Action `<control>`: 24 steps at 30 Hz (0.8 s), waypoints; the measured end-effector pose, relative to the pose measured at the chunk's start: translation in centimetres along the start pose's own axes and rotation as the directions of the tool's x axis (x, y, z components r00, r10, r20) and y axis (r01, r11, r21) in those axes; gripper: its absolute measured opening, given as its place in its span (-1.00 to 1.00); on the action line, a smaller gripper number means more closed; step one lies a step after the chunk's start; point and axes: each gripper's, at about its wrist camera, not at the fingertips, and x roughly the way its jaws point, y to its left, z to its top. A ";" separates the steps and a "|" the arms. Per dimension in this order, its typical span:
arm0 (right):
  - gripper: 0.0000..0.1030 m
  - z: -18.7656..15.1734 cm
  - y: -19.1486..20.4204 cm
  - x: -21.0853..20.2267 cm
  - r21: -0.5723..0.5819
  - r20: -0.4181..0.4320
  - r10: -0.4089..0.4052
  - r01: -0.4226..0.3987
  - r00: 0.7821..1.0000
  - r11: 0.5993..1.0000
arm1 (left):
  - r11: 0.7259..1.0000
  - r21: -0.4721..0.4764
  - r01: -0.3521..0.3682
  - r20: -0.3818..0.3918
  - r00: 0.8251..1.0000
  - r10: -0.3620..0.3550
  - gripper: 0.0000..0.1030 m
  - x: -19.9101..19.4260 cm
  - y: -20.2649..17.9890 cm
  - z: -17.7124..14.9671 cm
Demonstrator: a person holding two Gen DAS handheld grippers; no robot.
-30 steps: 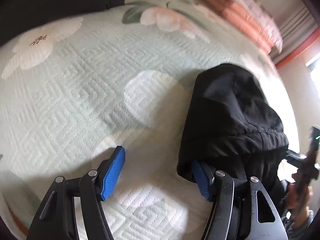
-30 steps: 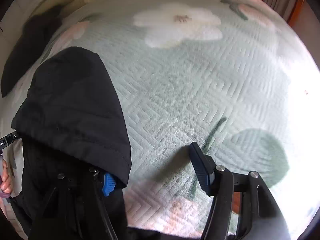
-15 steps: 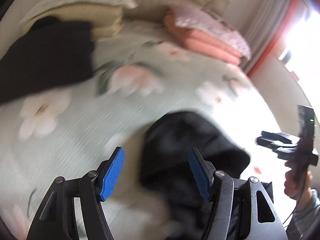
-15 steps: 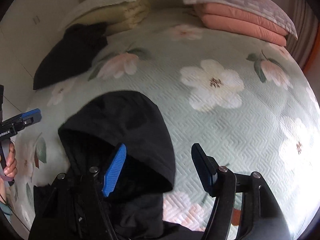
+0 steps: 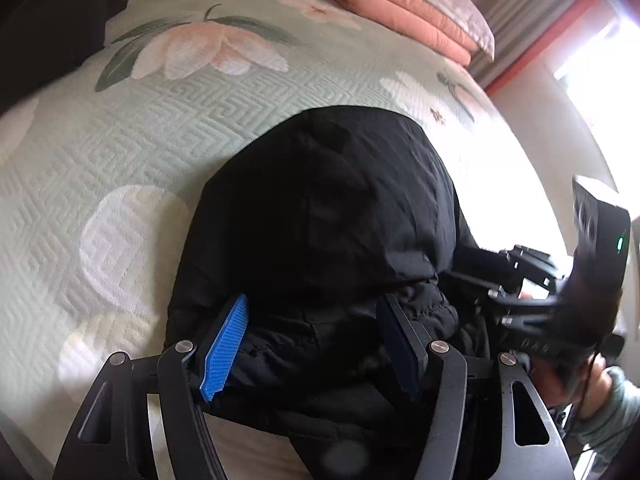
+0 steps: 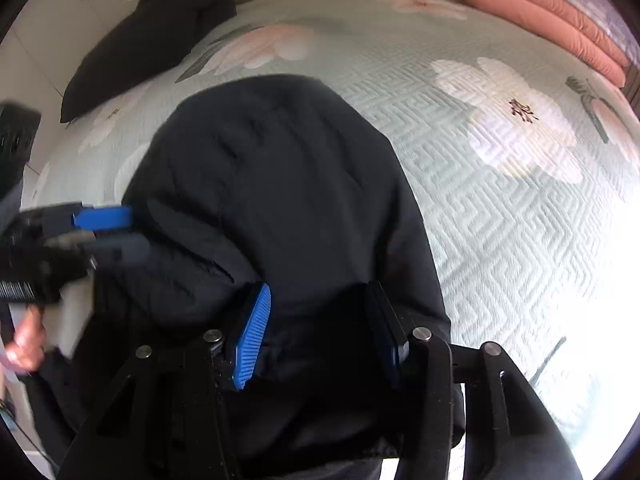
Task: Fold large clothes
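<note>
While the black hooded jacket (image 5: 328, 216) lay hood-up on the bed (image 5: 120, 140), the left gripper (image 5: 316, 340) straddled its collar, fingers apart; the right gripper (image 6: 320, 332) was closing there, likely for folding.

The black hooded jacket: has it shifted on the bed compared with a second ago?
Yes. In the right wrist view the black hooded jacket now lies nearer the white flower on the bedspread, and between that hand-held gripper's fingers rather than off to their left.
</note>
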 end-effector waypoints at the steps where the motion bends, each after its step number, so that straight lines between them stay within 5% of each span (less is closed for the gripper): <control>1: 0.00 0.1 0.2 0.2 -0.004 0.001 -0.011 0.011 1.000 1.000 | 1.000 -0.004 0.007 0.007 1.000 -0.007 0.31 0.2 0.2 -0.1; 11: -0.03 -1.0 -0.6 -1.2 -0.064 -0.018 -0.010 0.009 1.000 0.998 | 0.997 0.062 -0.034 0.006 0.999 0.034 0.31 -0.7 0.4 -1.7; 18: 0.03 -1.7 -1.5 -4.4 -0.071 -0.074 -0.018 0.012 0.997 0.997 | 0.979 0.144 -0.142 -0.028 0.989 0.148 0.32 -2.9 -0.5 -2.9; 22: 0.06 0.0 -2.4 -6.9 -0.071 -0.052 0.011 -0.015 0.999 0.997 | 0.980 0.160 -0.115 0.030 0.993 0.112 0.32 -6.1 -0.8 -1.8; 24: 0.27 1.5 -2.8 -7.1 -0.066 -0.039 0.025 -0.028 0.999 0.997 | 0.986 0.141 -0.093 0.062 0.994 0.085 0.40 -7.0 -0.7 -0.2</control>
